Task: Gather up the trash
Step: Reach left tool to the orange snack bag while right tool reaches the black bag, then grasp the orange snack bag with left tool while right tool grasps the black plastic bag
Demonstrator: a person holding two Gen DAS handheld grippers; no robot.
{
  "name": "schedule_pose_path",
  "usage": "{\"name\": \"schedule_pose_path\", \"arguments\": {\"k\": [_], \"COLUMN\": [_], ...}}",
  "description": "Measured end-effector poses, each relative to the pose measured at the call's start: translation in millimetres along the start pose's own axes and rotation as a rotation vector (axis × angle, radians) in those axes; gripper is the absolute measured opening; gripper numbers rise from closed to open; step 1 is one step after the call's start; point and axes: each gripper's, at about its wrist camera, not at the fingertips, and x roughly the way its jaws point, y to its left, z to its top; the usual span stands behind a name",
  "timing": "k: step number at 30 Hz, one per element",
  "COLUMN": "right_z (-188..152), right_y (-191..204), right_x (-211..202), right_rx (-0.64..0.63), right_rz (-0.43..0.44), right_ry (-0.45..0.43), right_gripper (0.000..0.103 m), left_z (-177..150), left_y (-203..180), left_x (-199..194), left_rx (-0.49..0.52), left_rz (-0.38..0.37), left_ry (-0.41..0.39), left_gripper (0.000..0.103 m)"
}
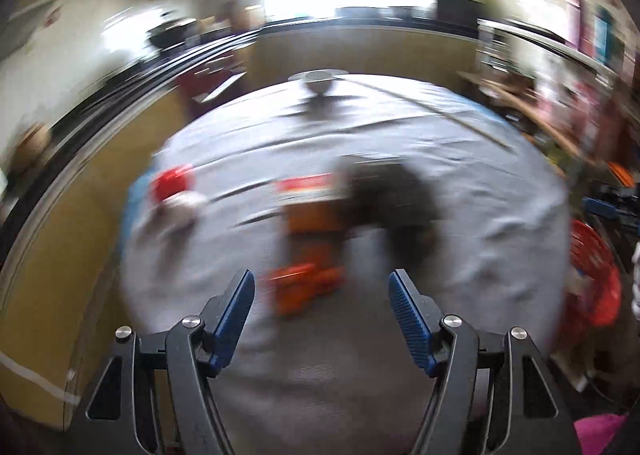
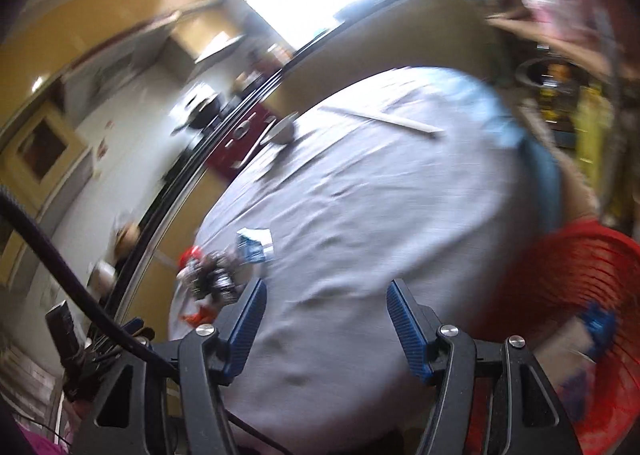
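Grey cloth (image 1: 480, 215): covers the counter; wrinkled, may snag.
Left tongs (image 1: 322, 287): part open, empty.
Right tongs (image 2: 326, 297): part open, empty.
Risk: heavy blur; the orange wrapper (image 1: 308, 287) could be mis-gripped or miss the red basket (image 2: 560, 295).

I can read no text anywhere; the wrappers (image 2: 212, 275) ahead of my tongs are too blurred.

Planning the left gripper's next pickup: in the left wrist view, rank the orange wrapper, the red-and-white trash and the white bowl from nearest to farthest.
From the left gripper:
1. Orange wrapper, just ahead between the fingertips.
2. Red-and-white trash, farther out on the left of the cloth.
3. White bowl, at the table's far edge, centre.
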Motion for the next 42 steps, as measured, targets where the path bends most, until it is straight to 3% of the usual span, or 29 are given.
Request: {"name": "schedule_pose_path", "arguments": {"k": [6,10,16,28,30,31,37,42], "right_z": [8.0,-1.1,-6.2,-29.9,-34.5,-36.3,-38.0,-31.9], "right_y": [72.3,117.3,153.8,148.7,148.0,147.6,141.4,127.8], "right_x": [71.5,110.7,143.3,213.9,218.9,220.4,202.3,177.3], "right_rx": [-0.090,-0.167,-0.271,-0.320,-0.323,-0.328,-0.333,-0.265], "right_rz": [0.114,0.160,0.172,0.081,0.085,0.096,0.125,0.158], "right_ry": [0.112,0.187,0.234,0.336,0.343,0.347,0.314,0.287], "right_gripper": [0.066,0.066,0.067,0.067,0.059,0.041,0.037,0.036], "left_z": [-11.0,-12.5,-13.1,2.3,4.8,5.9,4.9,-0.6], "left_y": [47.7,46.1,44.2,41.3,39.2,38.2,28.5,23.7], "left_x": [9.9,25.9,42.8,80.6,89.3,94.5,113.9,119.8], "left_rx": [-0.099,-0.091,-0.078,-0.095,-0.097,-0.103,-0.100,-0.102], "left_rz": [0.032,0.006,-0.050,-0.141,-0.138,-0.140,-0.135,-0.181], "left_ry": [0.019,0.035,0.052,0.102,0.115,0.124,0.152,0.159], "left_gripper": [0.071,0.071,0.071,0.071,0.071,0.071,0.071,0.052]}}
